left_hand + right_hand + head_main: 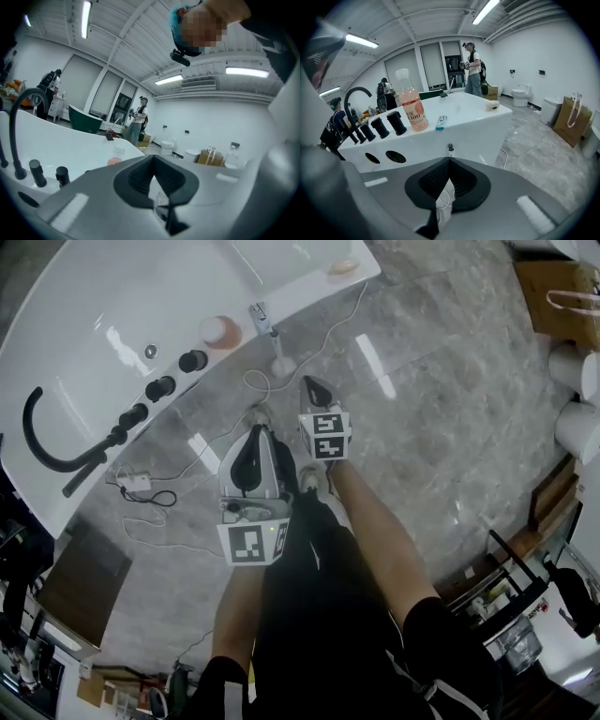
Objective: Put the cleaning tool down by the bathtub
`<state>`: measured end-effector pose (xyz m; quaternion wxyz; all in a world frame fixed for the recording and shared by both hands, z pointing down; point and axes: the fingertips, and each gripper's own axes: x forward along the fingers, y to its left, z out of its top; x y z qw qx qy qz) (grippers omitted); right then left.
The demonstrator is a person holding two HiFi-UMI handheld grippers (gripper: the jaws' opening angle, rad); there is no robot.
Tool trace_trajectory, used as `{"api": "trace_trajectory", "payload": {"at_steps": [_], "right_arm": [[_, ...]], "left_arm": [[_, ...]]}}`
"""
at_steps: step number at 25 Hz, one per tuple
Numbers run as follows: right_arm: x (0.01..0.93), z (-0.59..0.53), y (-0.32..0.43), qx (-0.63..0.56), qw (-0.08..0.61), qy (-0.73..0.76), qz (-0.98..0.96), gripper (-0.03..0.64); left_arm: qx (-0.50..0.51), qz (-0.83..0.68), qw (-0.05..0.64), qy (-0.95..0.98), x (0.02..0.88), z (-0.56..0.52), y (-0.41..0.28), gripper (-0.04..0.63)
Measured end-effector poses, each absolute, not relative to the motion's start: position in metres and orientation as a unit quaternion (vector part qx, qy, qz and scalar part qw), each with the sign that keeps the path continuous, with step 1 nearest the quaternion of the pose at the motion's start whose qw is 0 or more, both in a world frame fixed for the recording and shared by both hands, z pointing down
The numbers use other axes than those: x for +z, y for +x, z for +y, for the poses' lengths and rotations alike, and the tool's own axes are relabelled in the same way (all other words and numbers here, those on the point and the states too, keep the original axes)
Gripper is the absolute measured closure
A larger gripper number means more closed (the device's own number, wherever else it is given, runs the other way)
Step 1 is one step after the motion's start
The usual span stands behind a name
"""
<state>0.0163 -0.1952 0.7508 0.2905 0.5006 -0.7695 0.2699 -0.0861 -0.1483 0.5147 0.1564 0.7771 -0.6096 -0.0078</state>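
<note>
Head view, white cleaning tool, slim stem, round base, beside bathtub

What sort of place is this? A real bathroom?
Probably a bathroom showroom or test hall, not a home: a white bathtub with black taps, a toilet by the far wall, and a green tub beyond.

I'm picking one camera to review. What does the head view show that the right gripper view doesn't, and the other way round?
Head view only: the wearer's legs and a white adapter on the floor. Right gripper view only: a person standing beyond the bathtub, and ceiling lights. Both: the bathtub, pink bottle and black faucet.
</note>
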Motion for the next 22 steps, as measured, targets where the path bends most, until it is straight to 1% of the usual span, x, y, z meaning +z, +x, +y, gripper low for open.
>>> {"api": "trace_trajectory", "payload": {"at_steps": [4,10,22], "right_arm": [[0.714,-0.182,0.025,0.272,0.277,0.505,-0.771,0.618],[0.635,-0.165,0.034,0.263,0.238,0.512,-0.782,0.618],[0.476,-0.108,0.071,0.209,0.16,0.526,-0.809,0.618]], "left_arm": [[-0.013,-0.606,0.145,0.782,0.48,-0.137,-0.077,0.589],[-0.017,-0.603,0.124,0.788,0.421,-0.118,-0.065,0.589],[-0.039,-0.607,0.102,0.787,0.33,-0.057,-0.037,0.589]]}}
